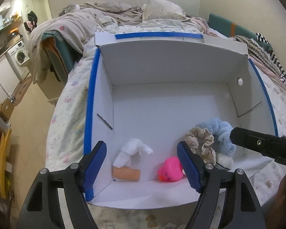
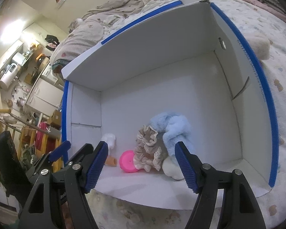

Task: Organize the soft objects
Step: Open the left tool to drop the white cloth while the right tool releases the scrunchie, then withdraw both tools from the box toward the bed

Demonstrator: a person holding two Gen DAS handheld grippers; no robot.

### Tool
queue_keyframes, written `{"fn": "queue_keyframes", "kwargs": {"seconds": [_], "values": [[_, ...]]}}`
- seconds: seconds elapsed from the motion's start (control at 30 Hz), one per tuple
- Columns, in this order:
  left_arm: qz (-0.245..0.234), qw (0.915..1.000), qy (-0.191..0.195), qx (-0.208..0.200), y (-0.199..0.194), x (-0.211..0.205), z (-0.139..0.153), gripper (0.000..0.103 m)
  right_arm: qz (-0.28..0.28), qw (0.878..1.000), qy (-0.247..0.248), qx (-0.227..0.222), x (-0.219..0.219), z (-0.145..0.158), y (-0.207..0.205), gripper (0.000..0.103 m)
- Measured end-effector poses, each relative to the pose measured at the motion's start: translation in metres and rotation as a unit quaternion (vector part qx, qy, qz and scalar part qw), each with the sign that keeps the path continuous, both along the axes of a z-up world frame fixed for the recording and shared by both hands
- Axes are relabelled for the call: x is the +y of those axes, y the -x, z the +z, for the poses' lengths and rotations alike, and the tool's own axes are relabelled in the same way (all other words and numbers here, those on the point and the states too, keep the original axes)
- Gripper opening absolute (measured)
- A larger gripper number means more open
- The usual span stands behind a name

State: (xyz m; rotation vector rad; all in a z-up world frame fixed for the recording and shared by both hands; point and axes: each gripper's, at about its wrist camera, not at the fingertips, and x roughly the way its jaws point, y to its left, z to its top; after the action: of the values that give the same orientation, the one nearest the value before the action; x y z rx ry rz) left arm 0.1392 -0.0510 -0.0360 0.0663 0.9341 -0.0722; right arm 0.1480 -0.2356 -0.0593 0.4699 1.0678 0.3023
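Observation:
A white cardboard box [image 1: 162, 72] with blue-taped rims lies on the bed. Along its near wall lie a white cloth bundle [image 1: 131, 152], a tan roll [image 1: 126, 174], a pink object [image 1: 170, 168], a beige lace scrunchie [image 1: 201, 141] and a fluffy blue item [image 1: 219, 131]. My left gripper [image 1: 142, 164] is open and empty above the near wall. My right gripper [image 2: 141, 164] is open and empty over the same wall [image 2: 181, 76], with the scrunchie [image 2: 150, 147], the blue item [image 2: 173, 129] and the pink object [image 2: 127, 161] just beyond its fingers.
The box sits on a floral bedsheet [image 1: 66, 114]. Rumpled blankets and a pillow [image 1: 162, 9] lie behind it. A cream soft item [image 2: 260, 45] lies on the bed outside the box's right wall. A kitchen with a washing machine [image 1: 19, 55] lies left.

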Motion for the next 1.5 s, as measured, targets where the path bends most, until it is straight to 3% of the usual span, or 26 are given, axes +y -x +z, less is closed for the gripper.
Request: {"fn": "queue_keyframes", "kwargs": {"seconds": [0.77, 1.13, 1.5], "values": [[0.027, 0.9992, 0.020, -0.022, 0.057, 0.030, 0.025, 0.074, -0.009, 0.999, 0.041, -0.026, -0.004, 0.014, 0.042, 0.077], [0.051, 0.9979, 0.041, 0.003, 0.084, 0.044, 0.017, 0.074, -0.020, 0.998, 0.039, -0.036, -0.007, 0.017, 0.075, 0.077], [0.058, 0.9964, 0.053, 0.031, 0.094, 0.051, 0.005, 0.074, -0.009, 0.998, 0.056, -0.010, -0.009, 0.004, 0.091, 0.077]]}}
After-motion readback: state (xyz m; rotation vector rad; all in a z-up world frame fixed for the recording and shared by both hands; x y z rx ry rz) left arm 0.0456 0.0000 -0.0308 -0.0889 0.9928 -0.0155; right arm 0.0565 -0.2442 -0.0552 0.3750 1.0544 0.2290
